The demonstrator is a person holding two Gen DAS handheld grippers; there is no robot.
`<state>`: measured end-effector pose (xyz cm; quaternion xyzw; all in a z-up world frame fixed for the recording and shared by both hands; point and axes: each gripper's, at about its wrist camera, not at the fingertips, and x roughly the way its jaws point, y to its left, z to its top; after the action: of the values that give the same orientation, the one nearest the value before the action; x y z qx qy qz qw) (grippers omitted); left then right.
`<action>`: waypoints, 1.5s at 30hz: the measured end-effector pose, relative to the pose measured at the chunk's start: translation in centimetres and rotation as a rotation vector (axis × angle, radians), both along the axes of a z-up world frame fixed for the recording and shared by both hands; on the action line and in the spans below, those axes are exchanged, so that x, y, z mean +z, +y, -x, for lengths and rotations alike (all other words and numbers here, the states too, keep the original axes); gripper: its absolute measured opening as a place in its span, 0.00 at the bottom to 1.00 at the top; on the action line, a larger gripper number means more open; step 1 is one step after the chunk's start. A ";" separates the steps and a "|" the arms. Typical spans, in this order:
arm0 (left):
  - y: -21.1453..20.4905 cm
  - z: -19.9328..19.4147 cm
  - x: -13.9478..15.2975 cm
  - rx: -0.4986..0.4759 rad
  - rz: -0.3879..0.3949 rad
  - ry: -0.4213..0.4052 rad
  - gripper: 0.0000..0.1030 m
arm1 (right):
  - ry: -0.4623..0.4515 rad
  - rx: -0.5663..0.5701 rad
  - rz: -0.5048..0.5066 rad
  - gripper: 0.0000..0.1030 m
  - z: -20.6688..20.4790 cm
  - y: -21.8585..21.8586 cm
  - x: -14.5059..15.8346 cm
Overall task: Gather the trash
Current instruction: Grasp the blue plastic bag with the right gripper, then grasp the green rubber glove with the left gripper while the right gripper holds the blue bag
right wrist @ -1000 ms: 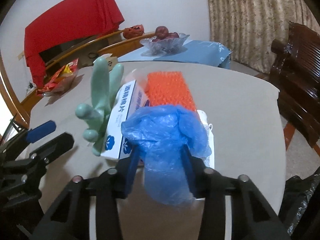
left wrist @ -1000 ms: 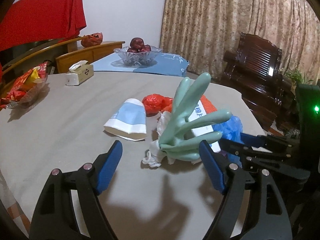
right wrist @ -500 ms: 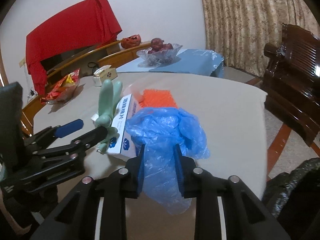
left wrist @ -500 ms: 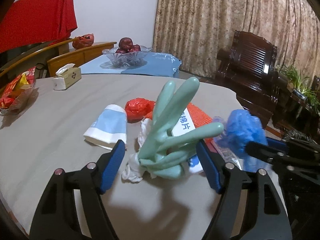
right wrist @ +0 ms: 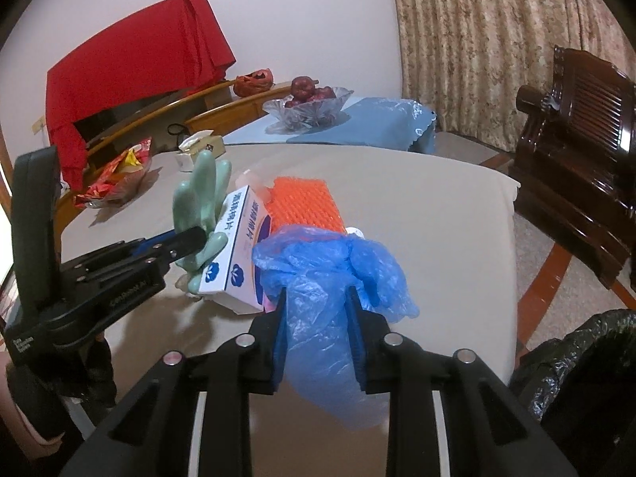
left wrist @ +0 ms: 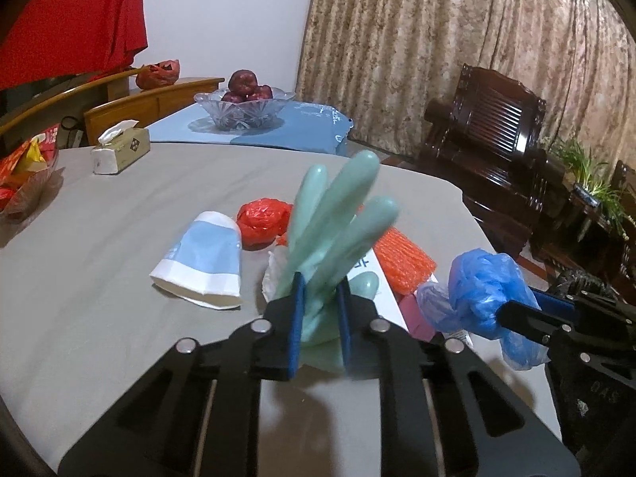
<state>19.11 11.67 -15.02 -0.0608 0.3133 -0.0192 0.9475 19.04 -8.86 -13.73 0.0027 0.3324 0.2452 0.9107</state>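
1. My left gripper has its jaws clamped on the cuff end of a pale green rubber glove; the blue pads press its sides and its stiff fingers stand up and away beyond the tips.
2. My right gripper has its jaws clamped on a crumpled blue thin-plastic bag, which bulges out ahead of the tips and hangs down between the arms.
3. Just ahead of the right jaws, and to their left, lies a white cardboard box with blue print, and beyond it an orange mesh-textured pad lies flat on the grey-covered worktop.
4. To the left of the left jaws, a flattened light blue and white paper cup lies on its side on the worktop.
5. Beyond the cup, ahead of the left jaws, sits a scrunched red plastic bag, close behind the glove.
6. A wad of white tissue shows just left of the glove's base, touching it.
7. Low to the right of the right jaws, off the worktop's edge, I see a bin lined with a black plastic bag.
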 end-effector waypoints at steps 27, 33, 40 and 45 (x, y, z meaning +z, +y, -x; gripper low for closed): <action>-1.1 6.4 6.4 -0.020 0.042 -0.100 0.07 | -0.058 0.013 -0.049 0.15 2.4 -1.3 3.7; -3.0 7.0 4.2 -0.084 0.057 -0.043 0.07 | -0.012 -0.039 -0.018 0.21 2.0 -2.1 1.7; -2.8 5.2 1.4 -0.085 0.070 0.020 0.07 | 0.026 -0.083 0.012 0.51 0.7 -2.4 -0.8; -2.5 4.4 0.6 -0.079 0.074 0.030 0.07 | 0.047 -0.120 0.035 0.77 -0.9 -2.0 -2.1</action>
<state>14.70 9.16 -14.40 -0.0838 0.3288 -0.0673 0.9383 19.92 -10.82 -15.81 0.0126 0.3572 0.1843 0.9156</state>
